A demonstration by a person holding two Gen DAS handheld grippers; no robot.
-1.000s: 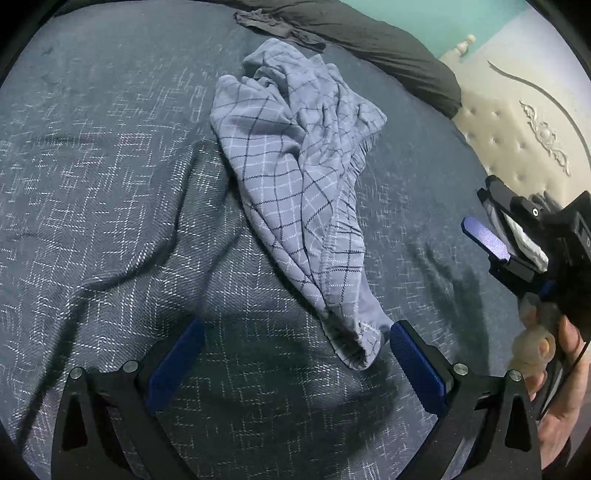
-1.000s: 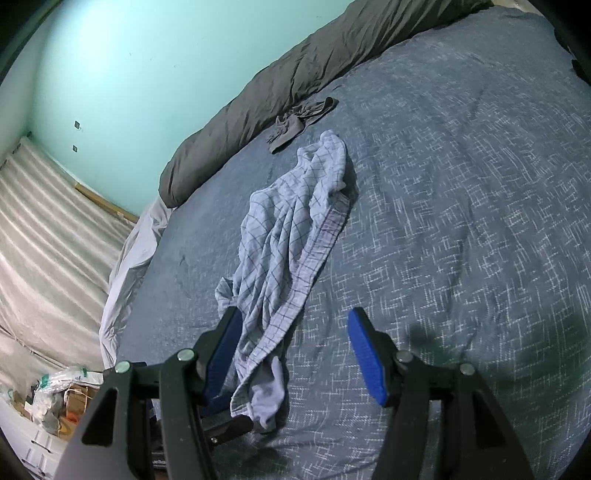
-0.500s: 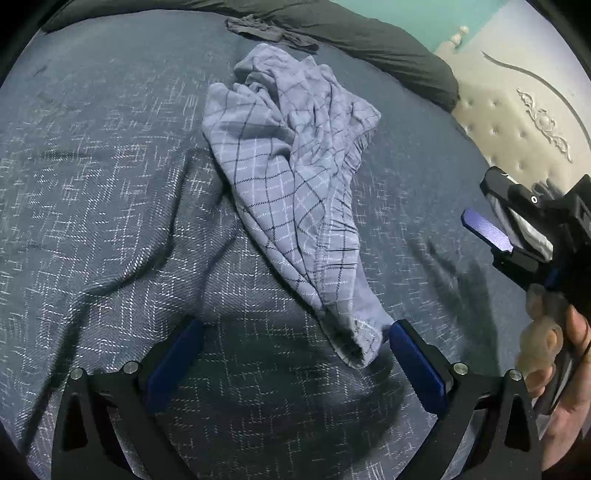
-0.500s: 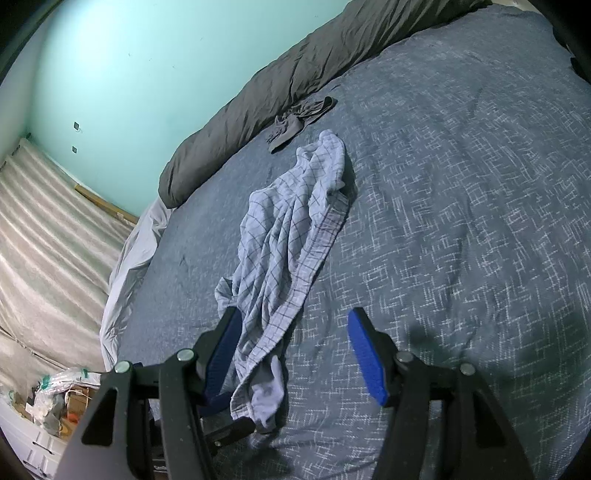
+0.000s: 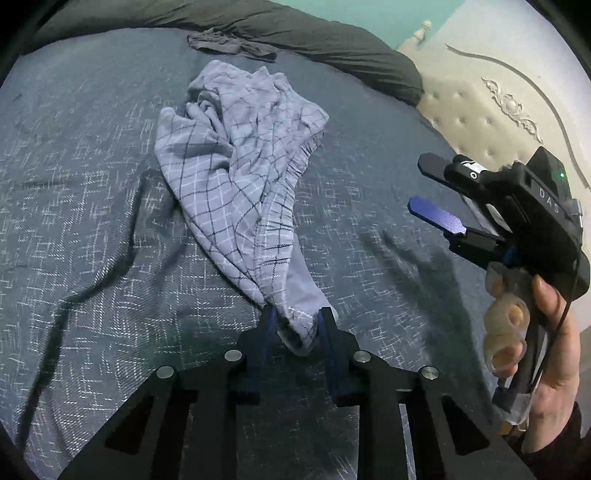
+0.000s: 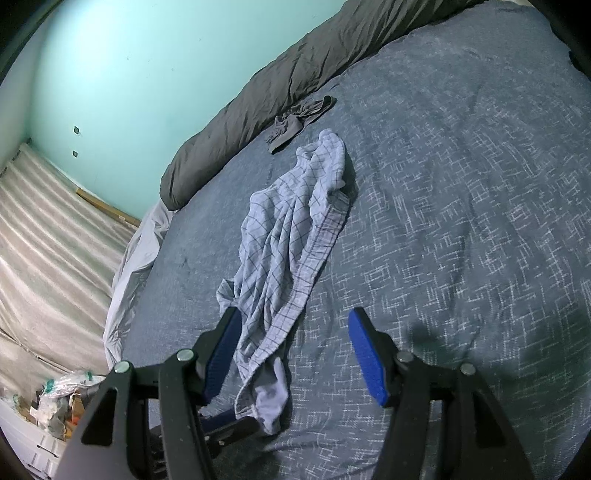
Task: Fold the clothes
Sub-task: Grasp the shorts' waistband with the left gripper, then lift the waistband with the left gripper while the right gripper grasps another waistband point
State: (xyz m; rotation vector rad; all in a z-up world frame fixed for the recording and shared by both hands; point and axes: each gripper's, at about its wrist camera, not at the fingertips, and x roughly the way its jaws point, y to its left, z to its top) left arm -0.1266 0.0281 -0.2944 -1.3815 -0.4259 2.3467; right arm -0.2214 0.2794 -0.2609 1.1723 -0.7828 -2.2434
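One piece of clothing, the checked shorts (image 5: 240, 192), lies in a crumpled heap on the bed (image 5: 74, 229). In the left wrist view it runs from the upper middle of the frame down to the bottom middle. The left gripper (image 5: 295, 325) has its fingers pinched narrow on the near end of the cloth, at the bottom middle. The right gripper (image 6: 295, 354) hangs just above the bed with its fingers wide apart and nothing in them. In its own view the cloth passes close by its left finger (image 6: 221, 354).

I think the job is only starting: one end is caught, and the cloth is not yet spread flat. Next, the right gripper likely needs to pinch another edge, so both can pull the shorts out smooth.

A small dark garment (image 5: 229, 44) and a grey duvet (image 5: 295, 33) lie along the top of the frame.
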